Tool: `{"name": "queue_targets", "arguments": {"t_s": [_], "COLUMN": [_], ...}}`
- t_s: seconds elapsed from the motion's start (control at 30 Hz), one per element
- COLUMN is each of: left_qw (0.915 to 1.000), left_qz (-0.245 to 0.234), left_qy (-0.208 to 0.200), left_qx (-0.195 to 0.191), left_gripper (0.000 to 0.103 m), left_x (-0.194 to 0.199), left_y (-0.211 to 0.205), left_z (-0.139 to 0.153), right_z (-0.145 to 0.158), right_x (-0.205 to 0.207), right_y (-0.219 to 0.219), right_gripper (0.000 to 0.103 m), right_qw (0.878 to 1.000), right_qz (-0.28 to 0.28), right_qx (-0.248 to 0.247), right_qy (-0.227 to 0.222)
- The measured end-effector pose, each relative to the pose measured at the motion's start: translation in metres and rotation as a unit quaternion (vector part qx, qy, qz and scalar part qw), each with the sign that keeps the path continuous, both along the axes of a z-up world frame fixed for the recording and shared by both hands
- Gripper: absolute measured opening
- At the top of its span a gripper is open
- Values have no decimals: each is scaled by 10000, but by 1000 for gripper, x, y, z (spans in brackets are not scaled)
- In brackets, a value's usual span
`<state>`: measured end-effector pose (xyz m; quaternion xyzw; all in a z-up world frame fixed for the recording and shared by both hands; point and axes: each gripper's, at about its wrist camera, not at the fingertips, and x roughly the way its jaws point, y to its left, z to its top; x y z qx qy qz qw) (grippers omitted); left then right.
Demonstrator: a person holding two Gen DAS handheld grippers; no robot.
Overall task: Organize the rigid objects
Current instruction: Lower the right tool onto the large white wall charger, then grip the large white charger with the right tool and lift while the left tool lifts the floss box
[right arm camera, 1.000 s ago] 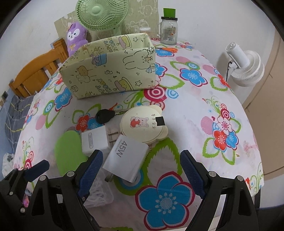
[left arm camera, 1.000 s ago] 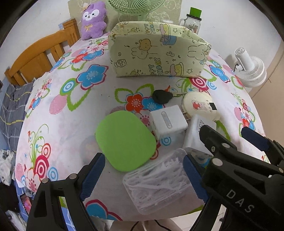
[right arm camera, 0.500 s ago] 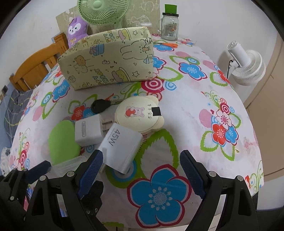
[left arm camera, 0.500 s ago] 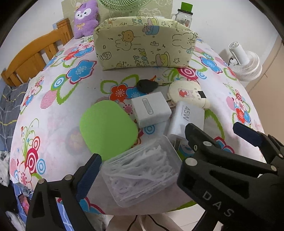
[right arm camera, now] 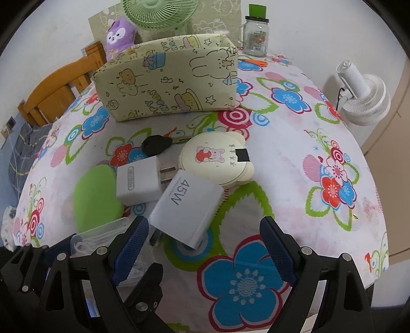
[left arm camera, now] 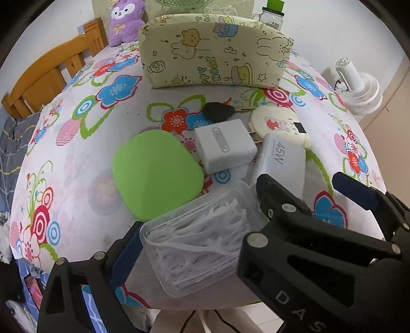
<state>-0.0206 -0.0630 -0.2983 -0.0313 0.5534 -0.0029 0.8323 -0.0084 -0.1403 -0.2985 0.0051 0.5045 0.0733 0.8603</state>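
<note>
A clear box of floss picks lies at the table's near edge between the closing jaws of my left gripper. Its left pad stands at the box's end and its other finger is hidden behind my right gripper. My right gripper is open, with the lower end of the white 45W charger between its pads, untouched. A smaller white charger, a green case, a cream bear case and a black key lie close by.
A cartoon-print fabric bin stands behind the pile on the floral tablecloth. A glass jar, green fan and purple plush are at the back. A wooden chair is left, a white fan right.
My left gripper's left pad has closed its gap to the floss box. The right gripper now covers the left gripper's right finger, which showed a second ago. The objects lie where they were.
</note>
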Motion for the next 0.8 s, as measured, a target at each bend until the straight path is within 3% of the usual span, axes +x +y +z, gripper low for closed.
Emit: {"name": "queue_targets", "arguments": {"t_s": [0.33, 0.57, 0.8], "left_qw": [9999, 9999, 9997], "left_qz": [-40, -103, -197], "left_qy": [-82, -62, -114], "left_qx": [145, 103, 72], "left_gripper": [96, 96, 96], "left_x": [15, 25, 32], "left_y": [14, 22, 25], "left_z": [2, -1, 2], "right_z": [-2, -15, -12], "right_x": [16, 29, 33], "right_y": [13, 10, 10], "right_gripper": [90, 64, 55], "right_qw": [10000, 9987, 9977], "right_qz": [-85, -389, -580], "right_qx": [45, 134, 203], "right_qy": [19, 317, 295]}}
